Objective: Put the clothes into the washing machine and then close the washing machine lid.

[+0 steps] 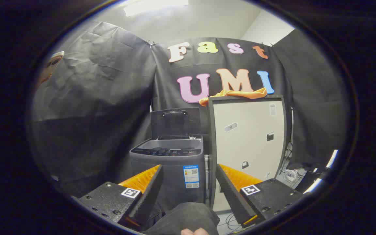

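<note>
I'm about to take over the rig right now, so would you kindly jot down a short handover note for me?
Gripper: open, fingers spread, holding nothing, pointed at the washing machine some way ahead.
Washing machine: stands against the booth wall, lid raised upright, tub open.
Clothes: an orange garment lies on top of the white cabinet just right of the machine.
Done: lid is already open; nothing picked up yet.
Left: reach up to the garment, grasp it, drop it into the tub, then close the lid.
</note>
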{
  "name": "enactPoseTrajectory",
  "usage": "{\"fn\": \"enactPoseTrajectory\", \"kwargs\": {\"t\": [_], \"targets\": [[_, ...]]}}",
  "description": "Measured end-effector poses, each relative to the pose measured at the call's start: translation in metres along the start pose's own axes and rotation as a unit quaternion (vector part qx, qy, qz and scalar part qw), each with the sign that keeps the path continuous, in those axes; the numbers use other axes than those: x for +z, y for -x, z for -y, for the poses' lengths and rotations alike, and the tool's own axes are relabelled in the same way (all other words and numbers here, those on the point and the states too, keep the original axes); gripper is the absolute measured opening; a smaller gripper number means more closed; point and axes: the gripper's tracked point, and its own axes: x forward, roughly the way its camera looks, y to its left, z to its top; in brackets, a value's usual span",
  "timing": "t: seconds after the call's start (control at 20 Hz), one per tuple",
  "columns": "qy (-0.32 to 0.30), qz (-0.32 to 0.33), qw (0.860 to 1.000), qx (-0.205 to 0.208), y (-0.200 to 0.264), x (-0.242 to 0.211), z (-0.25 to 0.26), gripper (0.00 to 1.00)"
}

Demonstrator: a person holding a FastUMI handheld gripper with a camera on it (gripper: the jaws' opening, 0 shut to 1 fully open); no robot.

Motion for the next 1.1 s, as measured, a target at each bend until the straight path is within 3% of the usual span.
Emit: {"fn": "enactPoseTrajectory", "kwargs": {"t": [1.1], "targets": [[-0.003, 0.002, 1.000, -0.002, 0.0001, 0.0022, 0.0026, 0.97]]}}
